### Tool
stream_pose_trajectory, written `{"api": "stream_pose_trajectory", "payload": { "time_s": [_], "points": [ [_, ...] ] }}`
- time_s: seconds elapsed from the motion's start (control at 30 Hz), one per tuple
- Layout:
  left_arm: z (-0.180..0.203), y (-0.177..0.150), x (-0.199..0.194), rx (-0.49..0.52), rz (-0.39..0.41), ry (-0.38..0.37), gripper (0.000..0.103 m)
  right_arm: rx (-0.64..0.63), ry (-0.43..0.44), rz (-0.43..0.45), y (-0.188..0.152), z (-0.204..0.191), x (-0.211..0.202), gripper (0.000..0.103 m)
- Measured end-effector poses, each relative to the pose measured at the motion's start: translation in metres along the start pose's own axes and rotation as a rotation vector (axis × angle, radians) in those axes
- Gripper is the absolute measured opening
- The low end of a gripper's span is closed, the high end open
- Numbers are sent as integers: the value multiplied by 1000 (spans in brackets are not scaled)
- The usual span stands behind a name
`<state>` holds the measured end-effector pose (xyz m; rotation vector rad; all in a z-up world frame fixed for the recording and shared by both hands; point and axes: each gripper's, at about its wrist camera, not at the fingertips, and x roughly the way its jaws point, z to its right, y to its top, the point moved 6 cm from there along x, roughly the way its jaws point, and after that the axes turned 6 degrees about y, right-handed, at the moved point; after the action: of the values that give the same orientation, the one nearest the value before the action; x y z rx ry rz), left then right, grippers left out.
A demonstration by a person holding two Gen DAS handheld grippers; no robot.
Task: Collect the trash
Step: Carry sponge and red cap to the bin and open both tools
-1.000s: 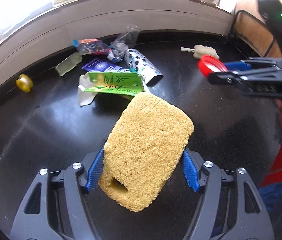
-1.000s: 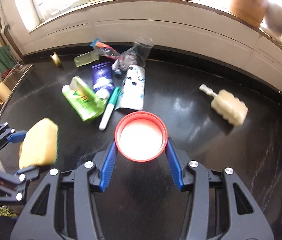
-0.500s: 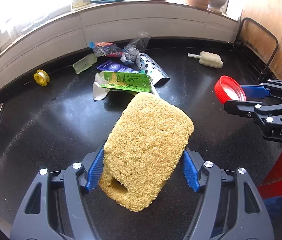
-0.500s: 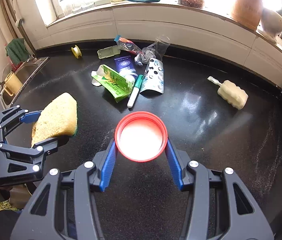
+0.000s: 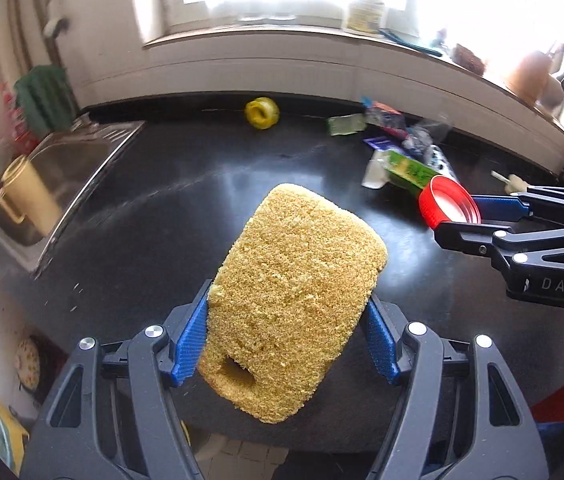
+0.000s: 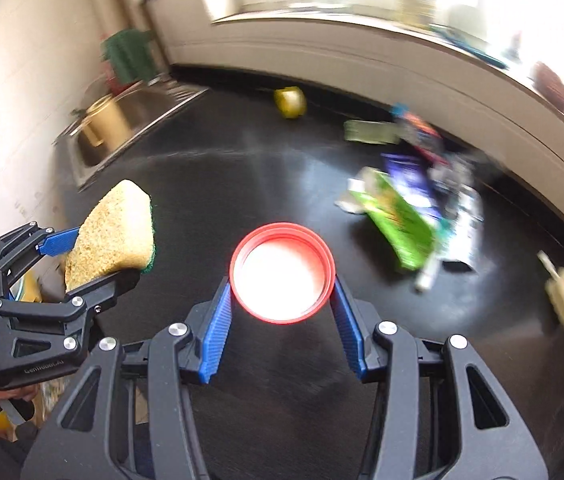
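Both claws loaded, rest of the trash sits at your 1–2 o'clock

Left to right: your left gripper [image 5: 288, 334] is pinching the yellow sponge [image 5: 294, 304] across its short sides, long axis tilted up toward 1 o'clock, held clear of the black counter [image 5: 169, 216]. Your right gripper [image 6: 282, 316] is clamped on the rim of the red lid [image 6: 282, 272], open face toward the camera. Sink [image 5: 41, 184] lies at 10 o'clock, yellow roll [image 5: 261, 113] at 12 by the back wall. Remaining pile with the green carton [image 6: 396, 220] lies at 2 o'clock from the right claw, so the right hand is nearer it. No bin clearly in view; my guess is you drop both loads first
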<state>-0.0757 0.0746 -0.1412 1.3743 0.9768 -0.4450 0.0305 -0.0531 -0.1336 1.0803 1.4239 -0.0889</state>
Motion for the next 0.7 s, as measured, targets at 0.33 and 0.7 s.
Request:
{"api": "stream_pose_trajectory", "payload": {
  "time_s": [0.33,0.7],
  "points": [
    [-161,-123,-25,-422,-125,266,67,-358,314,-211,0,-195,107,49],
    [-265,-256,1,-697,-231,321,67,-588,460,-414,-41,-349,197,49]
  ]
}}
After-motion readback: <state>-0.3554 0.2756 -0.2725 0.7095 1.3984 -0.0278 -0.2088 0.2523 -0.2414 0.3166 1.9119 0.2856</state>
